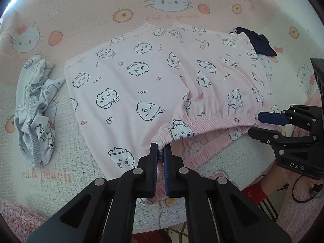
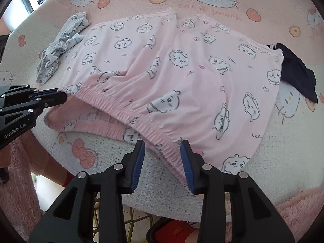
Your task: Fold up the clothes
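My left gripper (image 1: 160,151) pinches the elastic waistband of the soft pink cartoon-print shorts (image 1: 154,77), spread on the cat-print table cover (image 1: 85,4). My right gripper (image 2: 163,158) gapes around the waistband, unclamped. Light, floppy cotton; I judge the gathered waistband the firmest hold.

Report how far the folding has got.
Done: the pink shorts lie spread flat on the blanket.
In hand: the left gripper is shut on their waistband; the right gripper is open around it.
Left: no fold made yet; the blue garment is crumpled, the dark one untouched.
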The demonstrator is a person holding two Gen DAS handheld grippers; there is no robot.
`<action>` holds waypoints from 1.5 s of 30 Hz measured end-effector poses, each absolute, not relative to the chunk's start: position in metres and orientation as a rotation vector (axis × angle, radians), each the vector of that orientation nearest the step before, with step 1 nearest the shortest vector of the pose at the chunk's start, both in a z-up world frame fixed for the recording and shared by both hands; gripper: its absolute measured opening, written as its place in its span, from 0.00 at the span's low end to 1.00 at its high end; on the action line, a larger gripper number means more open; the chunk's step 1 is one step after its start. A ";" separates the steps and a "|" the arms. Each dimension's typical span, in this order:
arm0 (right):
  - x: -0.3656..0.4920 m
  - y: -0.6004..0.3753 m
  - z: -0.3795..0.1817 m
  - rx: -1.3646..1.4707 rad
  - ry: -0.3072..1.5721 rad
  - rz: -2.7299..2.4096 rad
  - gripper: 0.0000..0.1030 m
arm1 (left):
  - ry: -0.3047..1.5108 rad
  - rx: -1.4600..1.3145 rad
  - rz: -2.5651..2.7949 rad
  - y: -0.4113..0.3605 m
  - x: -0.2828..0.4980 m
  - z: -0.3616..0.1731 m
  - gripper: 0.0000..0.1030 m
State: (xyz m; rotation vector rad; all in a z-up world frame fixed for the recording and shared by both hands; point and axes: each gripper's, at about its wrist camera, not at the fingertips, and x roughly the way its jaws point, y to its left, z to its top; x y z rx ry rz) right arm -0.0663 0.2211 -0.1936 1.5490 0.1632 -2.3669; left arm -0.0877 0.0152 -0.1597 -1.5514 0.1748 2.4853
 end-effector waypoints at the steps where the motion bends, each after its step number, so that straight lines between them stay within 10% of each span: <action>1: -0.065 0.217 -0.194 1.537 0.178 -2.358 0.37 | 0.186 -1.554 2.482 0.015 -0.088 -0.160 0.06; 16: -0.075 0.235 -0.184 1.479 -0.060 -2.418 0.31 | 0.239 -1.791 2.285 0.000 -0.091 -0.197 0.05; 30: -0.087 0.256 -0.208 1.657 -0.083 -2.428 0.33 | -0.432 -1.686 2.288 -0.066 -0.122 -0.162 0.28; 38: -0.080 0.281 -0.223 1.907 -0.070 -2.460 0.34 | 0.021 -2.012 2.343 -0.059 -0.106 -0.199 0.30; 45: -0.070 0.294 -0.225 1.986 -0.093 -2.476 0.36 | -0.124 -1.931 2.441 -0.081 -0.096 -0.177 0.39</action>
